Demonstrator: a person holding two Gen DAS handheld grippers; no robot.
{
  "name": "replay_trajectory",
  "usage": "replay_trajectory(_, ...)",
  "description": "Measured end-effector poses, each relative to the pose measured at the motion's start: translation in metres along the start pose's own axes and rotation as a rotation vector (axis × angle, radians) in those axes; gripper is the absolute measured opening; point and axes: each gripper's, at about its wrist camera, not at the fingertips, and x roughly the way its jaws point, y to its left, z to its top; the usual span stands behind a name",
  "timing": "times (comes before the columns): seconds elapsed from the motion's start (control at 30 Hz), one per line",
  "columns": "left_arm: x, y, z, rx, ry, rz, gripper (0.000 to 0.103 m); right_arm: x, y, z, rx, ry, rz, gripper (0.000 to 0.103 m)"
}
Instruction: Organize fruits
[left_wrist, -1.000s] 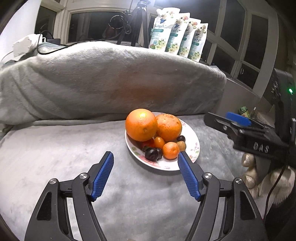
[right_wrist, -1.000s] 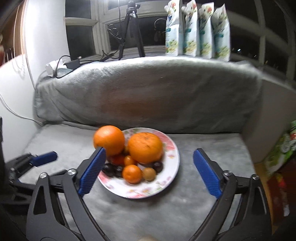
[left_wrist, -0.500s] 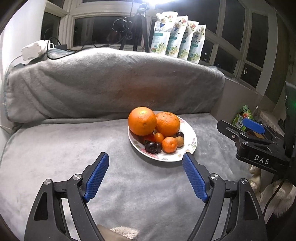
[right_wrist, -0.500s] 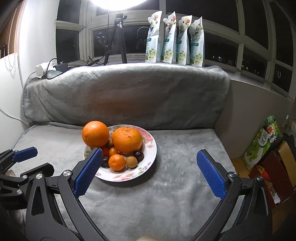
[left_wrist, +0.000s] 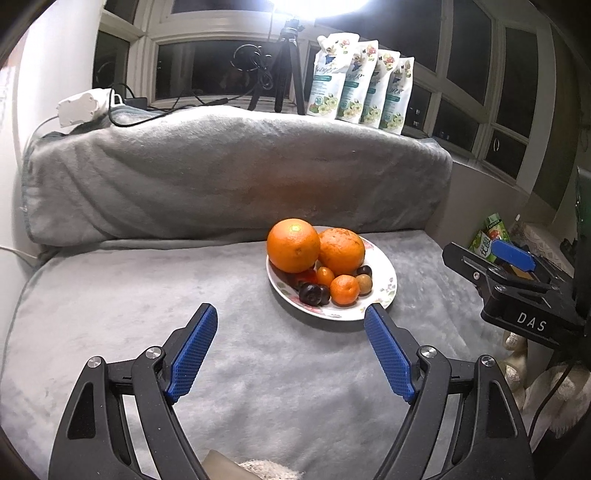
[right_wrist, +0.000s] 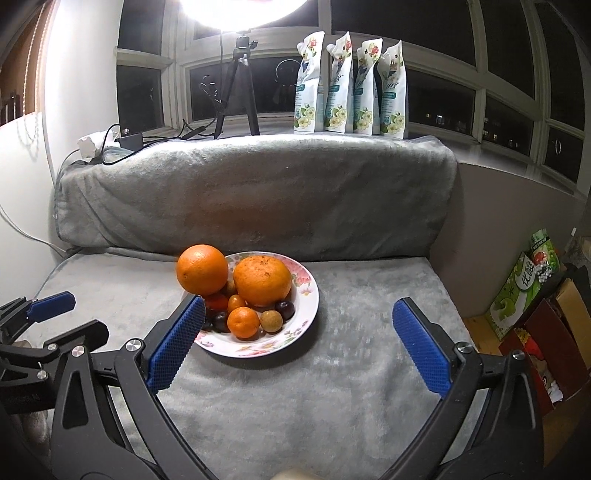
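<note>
Fruit piled on a flowered plate

Beyond both wide, empty grippers' fingers: two oranges, small fruits.

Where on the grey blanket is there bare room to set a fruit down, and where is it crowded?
Bare blanket lies left of the plate, toward the wall, and right of it, toward the blanket's edge. The plate itself is crowded with fruit.

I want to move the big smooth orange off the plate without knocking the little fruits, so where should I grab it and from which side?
Grip the smooth orange across its widest middle, coming from above. It is round and overhangs the plate rim, stacked over small fruits and beside the rough orange, so a low side approach would likely bump them.
</note>
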Motion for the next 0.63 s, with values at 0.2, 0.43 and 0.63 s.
replay_trajectory(0.2, -0.0024, -0.0012, -0.0003, 0.003, -0.006, 0.000, 0.082, -0.0031, 0.0004, -0.0013, -0.001, -0.002, 0.001, 0.103)
replay_trajectory(0.43, -0.0063, -0.0026, -0.0001, 0.007, -0.021, 0.001, 0.082, -0.0046, 0.0004, -0.0016, -0.001, -0.002, 0.000, 0.103)
replay_trajectory(0.63, -0.0070, -0.0025, -0.0023, 0.011, -0.022, 0.004, 0.082, -0.0010, -0.0009, -0.0023, -0.010, 0.008, -0.008, 0.103)
